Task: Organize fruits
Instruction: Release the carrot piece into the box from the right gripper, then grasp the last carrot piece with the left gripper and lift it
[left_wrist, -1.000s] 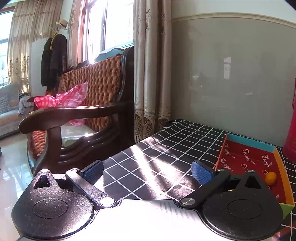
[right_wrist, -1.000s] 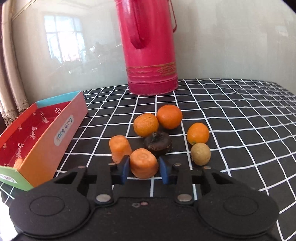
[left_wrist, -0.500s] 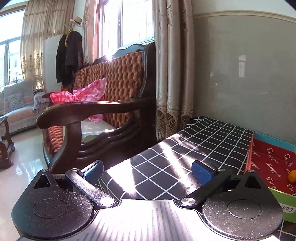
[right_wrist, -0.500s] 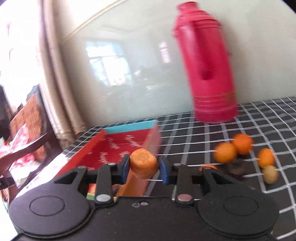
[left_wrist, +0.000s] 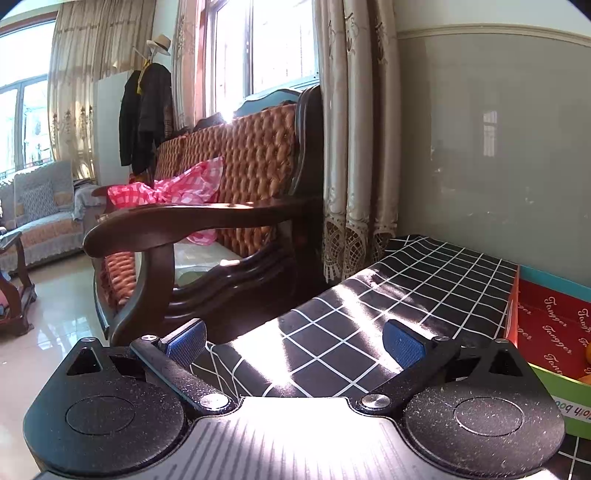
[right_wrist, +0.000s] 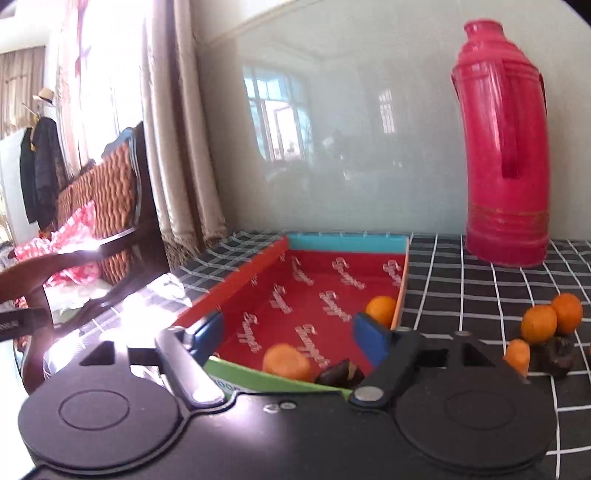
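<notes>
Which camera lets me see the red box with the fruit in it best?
The right wrist view. It looks straight down into the red box, showing its whole floor, an orange by the right wall and a carrot piece near the front. The left wrist view catches only a slice of the box at the right edge.

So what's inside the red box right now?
Inside the red box: a carrot piece, a small orange and a dark fruit. The right gripper hides the near corners.
</notes>
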